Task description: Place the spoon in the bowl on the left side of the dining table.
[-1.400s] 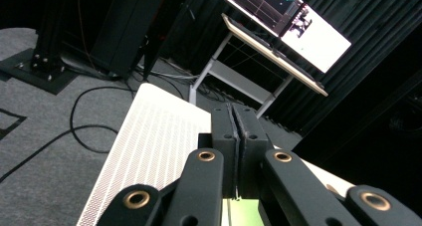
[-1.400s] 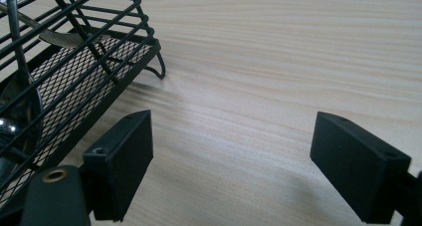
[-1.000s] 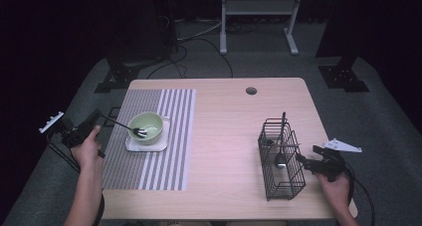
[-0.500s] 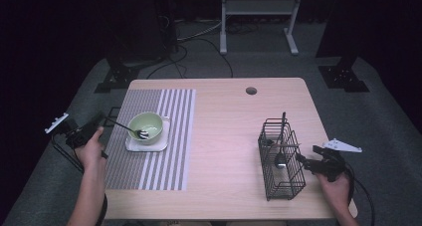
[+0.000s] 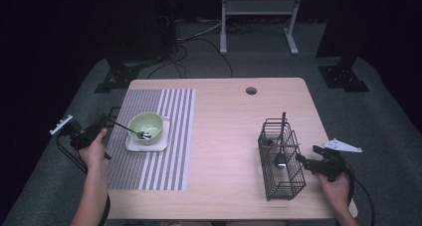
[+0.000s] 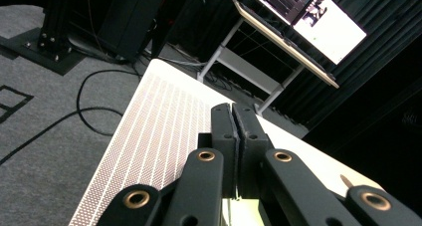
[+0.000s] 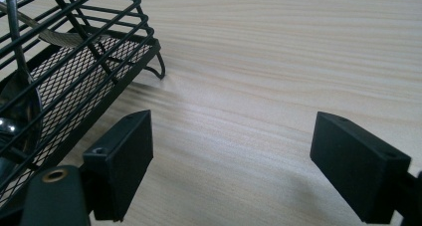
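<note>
A pale green bowl sits on a white square plate on the striped placemat. A dark spoon rests in the bowl, its handle pointing left. My left gripper is held at the table's left edge, just short of that handle; its jaws are pressed together with nothing showing between them. My right gripper is open beside the right side of a black wire basket. Bare wood lies between its fingertips. The basket holds a spoon and other utensils.
The wooden table has a cable hole near its far edge. Grey carpet with cables and stand feet surrounds it. A desk with a lit screen stands beyond the far edge.
The left hand and its gripper have shifted very slightly by the table's left edge. The right gripper and the basket have stayed put.
</note>
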`<state>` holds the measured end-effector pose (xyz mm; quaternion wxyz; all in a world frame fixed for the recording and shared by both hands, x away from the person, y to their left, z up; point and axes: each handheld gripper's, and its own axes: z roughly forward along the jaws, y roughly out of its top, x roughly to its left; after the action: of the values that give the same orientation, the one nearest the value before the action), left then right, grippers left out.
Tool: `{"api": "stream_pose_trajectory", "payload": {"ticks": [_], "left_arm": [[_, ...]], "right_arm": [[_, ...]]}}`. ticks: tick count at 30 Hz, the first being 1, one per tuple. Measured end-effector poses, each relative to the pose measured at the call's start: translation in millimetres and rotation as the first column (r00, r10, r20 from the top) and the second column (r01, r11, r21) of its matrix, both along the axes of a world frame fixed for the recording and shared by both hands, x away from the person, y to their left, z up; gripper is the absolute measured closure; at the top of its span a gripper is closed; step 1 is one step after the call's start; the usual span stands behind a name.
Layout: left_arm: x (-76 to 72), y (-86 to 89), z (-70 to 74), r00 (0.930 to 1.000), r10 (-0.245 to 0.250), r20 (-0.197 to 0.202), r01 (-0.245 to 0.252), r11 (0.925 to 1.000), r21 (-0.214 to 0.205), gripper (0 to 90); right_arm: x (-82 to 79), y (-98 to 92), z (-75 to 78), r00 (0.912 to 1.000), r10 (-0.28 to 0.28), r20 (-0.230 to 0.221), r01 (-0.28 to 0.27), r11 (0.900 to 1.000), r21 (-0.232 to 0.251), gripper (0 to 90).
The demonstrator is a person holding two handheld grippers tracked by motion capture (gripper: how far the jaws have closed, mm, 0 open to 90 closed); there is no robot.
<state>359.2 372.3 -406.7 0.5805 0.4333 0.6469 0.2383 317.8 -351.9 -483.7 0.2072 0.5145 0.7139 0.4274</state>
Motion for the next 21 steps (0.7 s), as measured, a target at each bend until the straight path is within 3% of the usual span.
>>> {"api": "stream_pose_trajectory", "payload": {"ticks": [21], "left_arm": [[2.1, -0.4, -14.4, 0.9996, 0.006, -0.026, -0.007, 0.9999, -0.016, 86.0]], "right_arm": [[0.2, -1.5, -0.1, 1.0000, 0.003, 0.001, -0.003, 0.9999, 0.014, 16.0]]}}
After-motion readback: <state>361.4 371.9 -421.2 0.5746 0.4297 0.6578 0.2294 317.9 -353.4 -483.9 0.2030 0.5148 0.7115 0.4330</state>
